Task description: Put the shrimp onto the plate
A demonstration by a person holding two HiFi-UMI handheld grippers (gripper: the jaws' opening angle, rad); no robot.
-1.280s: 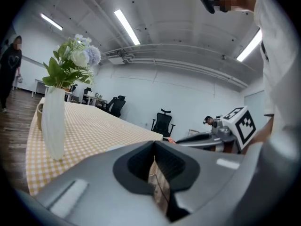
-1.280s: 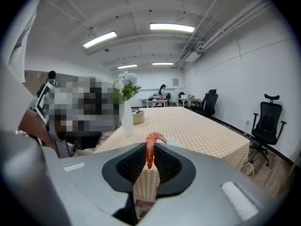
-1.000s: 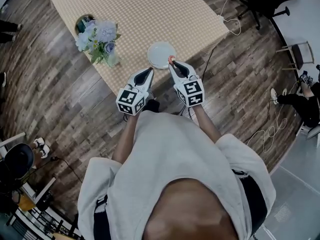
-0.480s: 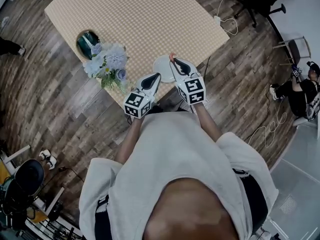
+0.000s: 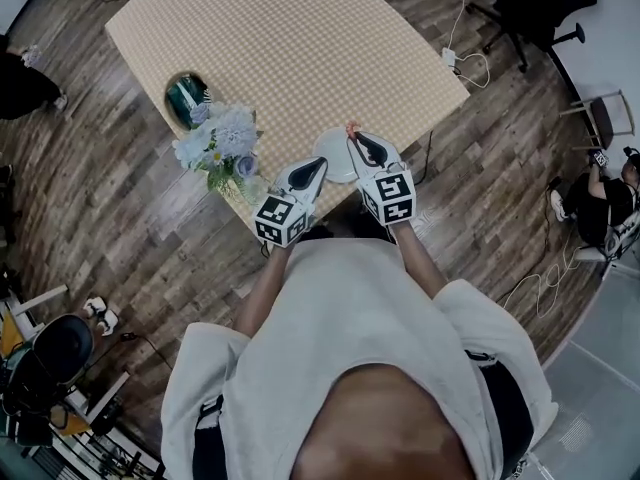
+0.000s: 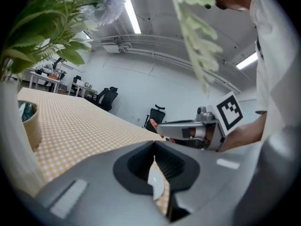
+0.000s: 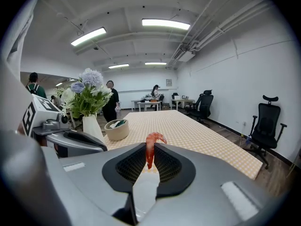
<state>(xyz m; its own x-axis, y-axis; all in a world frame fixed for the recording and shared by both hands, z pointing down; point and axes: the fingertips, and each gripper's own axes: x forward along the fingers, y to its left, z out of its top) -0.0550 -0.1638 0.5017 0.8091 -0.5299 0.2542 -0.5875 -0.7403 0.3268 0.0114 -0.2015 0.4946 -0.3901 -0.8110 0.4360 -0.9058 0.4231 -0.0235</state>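
Two claws: the right gripper (image 7: 149, 160) pinches the shrimp (image 7: 151, 144) over the plate's (image 5: 336, 156) edge; the left gripper (image 6: 154, 149), just beside the plate, is pressed together, empty.

Checked table (image 5: 300, 38): plate (image 5: 336, 160), flower vase (image 5: 218, 143), bowl (image 5: 187, 96).

Dark wood-plank floor (image 5: 120, 218) runs all round the bench (image 5: 290, 48), which wears a yellow checked cloth. White walls (image 7: 225, 79) meet a white ceiling (image 7: 122, 13) hung with long strip lights (image 7: 164, 23). Black office chairs (image 7: 268, 121) stand by the wall. Pale cables (image 5: 478, 65) trail across the floor.
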